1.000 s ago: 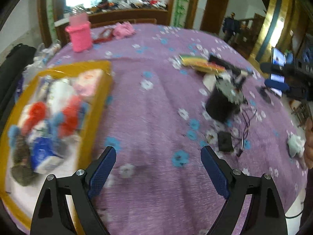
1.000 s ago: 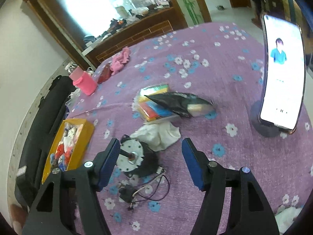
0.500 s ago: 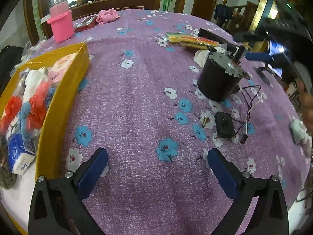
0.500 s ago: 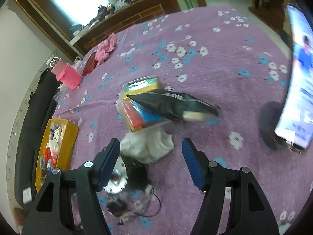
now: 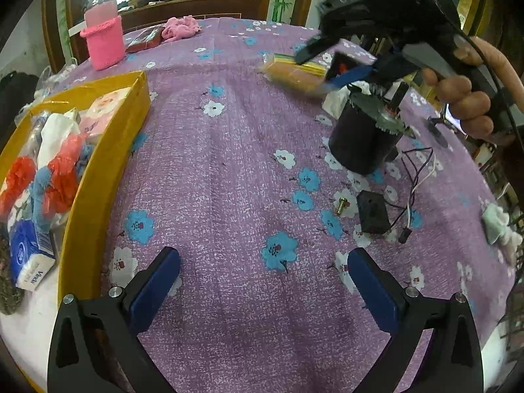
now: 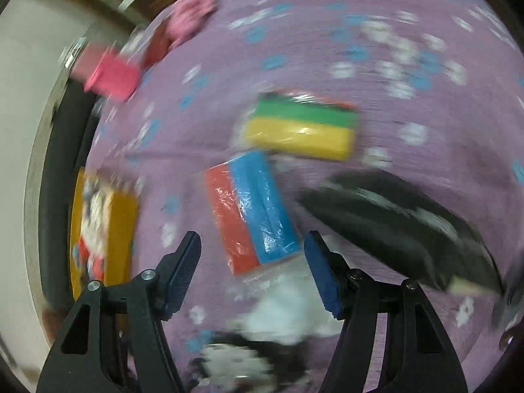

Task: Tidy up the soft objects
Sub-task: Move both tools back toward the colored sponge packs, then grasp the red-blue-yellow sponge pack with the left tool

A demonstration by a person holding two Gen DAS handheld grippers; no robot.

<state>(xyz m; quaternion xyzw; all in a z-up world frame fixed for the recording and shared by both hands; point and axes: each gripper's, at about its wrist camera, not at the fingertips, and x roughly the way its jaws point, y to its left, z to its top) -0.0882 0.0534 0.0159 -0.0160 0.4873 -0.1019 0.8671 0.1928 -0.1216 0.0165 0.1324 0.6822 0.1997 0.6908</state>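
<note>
A yellow box (image 5: 108, 150) at the left holds several soft things: tissue packs, red and blue pompoms, white cloth. It also shows blurred in the right wrist view (image 6: 104, 229). My left gripper (image 5: 262, 285) is open and empty over bare purple cloth beside the box. My right gripper (image 6: 252, 271) is open, its jaws on either side of the near end of a wrapped red-and-blue sponge pack (image 6: 252, 209); contact cannot be told. A green-and-yellow sponge pack (image 6: 301, 127) lies beyond it. The right gripper (image 5: 330, 68) also shows over the sponge packs (image 5: 294, 75).
A black motor (image 5: 360, 140) with wires and a small black box (image 5: 373, 213) stands at the right. A black bag (image 6: 393, 222) and white cloth (image 6: 288, 311) lie near the sponges. A pink knitted cup (image 5: 104, 46) and pink cloth (image 5: 180, 28) sit far back. A white soft lump (image 5: 501, 229) lies at the right edge.
My right gripper has moved forward and down onto the sponge packs, which now fill its view. My left gripper has drawn slightly closer to the table, still open.
</note>
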